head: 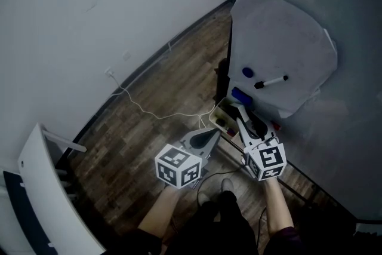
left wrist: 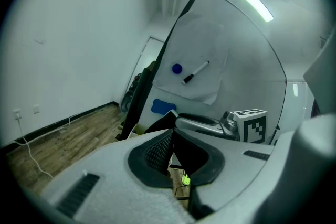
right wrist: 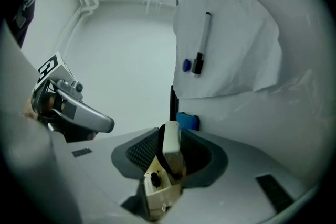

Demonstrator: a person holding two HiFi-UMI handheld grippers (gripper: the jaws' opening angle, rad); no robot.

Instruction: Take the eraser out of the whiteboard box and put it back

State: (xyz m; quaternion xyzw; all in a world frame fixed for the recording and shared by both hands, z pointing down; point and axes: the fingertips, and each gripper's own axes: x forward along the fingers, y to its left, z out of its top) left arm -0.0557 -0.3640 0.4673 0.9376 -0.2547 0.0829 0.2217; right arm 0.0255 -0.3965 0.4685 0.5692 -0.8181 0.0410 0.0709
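Wood floor, leaning whiteboard (head: 280, 39): right gripper (right wrist: 170, 137) pinches eraser (right wrist: 171, 148) by its flat sides just above whiteboard box (right wrist: 156, 198); left gripper (left wrist: 172, 136) closed, empty; eraser likely light, stiff-backed, felt soft, so grip mid-body.

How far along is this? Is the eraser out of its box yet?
Midway. The right claw is shut on the eraser, whose lower end sits at the open top of the box. One picture cannot show whether it is coming out or going back. The left claw is shut and empty. Remaining: the eraser resting in the box, released.
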